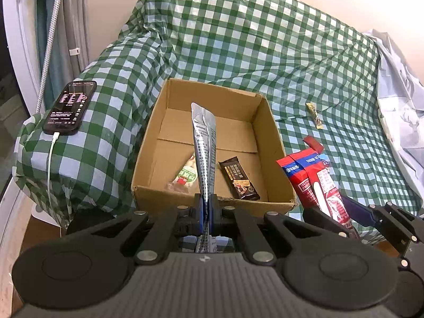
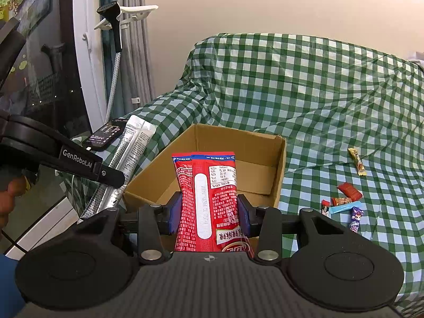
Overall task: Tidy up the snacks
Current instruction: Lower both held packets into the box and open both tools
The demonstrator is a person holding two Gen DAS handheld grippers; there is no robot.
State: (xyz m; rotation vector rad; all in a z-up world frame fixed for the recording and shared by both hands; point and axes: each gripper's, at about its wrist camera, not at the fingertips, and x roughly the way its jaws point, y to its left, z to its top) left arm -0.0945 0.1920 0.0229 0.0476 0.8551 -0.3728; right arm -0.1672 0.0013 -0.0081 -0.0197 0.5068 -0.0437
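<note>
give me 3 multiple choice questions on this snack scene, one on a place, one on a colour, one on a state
1. Where is the phone?
A. in the box
B. on the checked armrest left of the box
C. on the floor

2. What colour is the packet in the right gripper?
A. red
B. green
C. yellow

3. What state is the left gripper in?
A. open, holding nothing
B. shut on a silver pouch
C. shut on a brown bar

Answers:
1 B: the phone lies on the covered armrest beside the box, with a cable plugged in.
2 A: the packet is red with a blue top edge.
3 B: the silver pouch stands pinched between its fingers; the brown bar lies in the box.
</note>
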